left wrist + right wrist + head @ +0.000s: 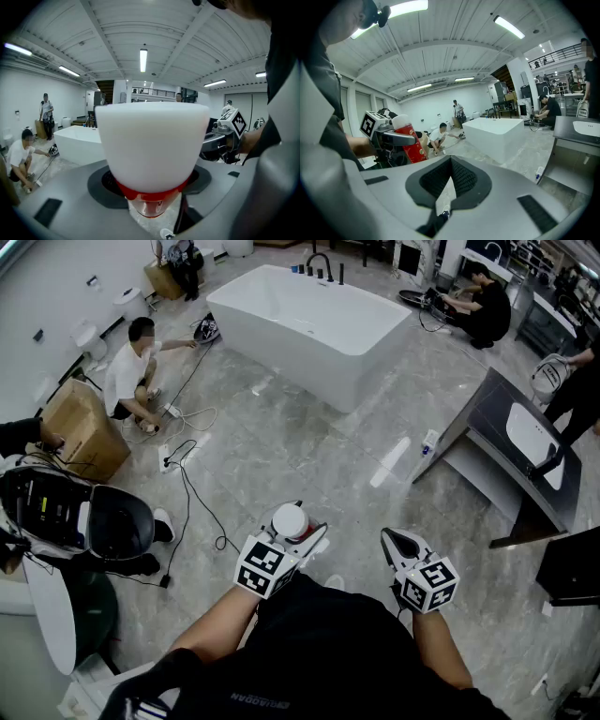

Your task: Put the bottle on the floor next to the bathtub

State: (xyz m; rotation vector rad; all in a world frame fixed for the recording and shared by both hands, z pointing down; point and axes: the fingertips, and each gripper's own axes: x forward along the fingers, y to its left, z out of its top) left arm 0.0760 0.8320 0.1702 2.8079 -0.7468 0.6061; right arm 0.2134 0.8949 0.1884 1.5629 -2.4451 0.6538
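Note:
A red bottle (288, 518) with a wide white cap sits upright between the jaws of my left gripper (300, 527), which is shut on it, held low in front of my body. In the left gripper view the bottle's cap (152, 145) fills the middle, red showing below it. My right gripper (394, 542) hangs beside it to the right, shut with nothing in it; its pads (459, 180) nearly meet. From there the bottle (410, 140) shows at left. The white bathtub (309, 324) stands several steps ahead on the grey marble floor (281, 446).
A person (131, 371) crouches left of the tub beside a cardboard box (80, 427), with cables (187, 474) trailing across the floor. A dark vanity cabinet (525, 446) stands at right, a small bottle (428, 443) at its foot. More people work at the back right.

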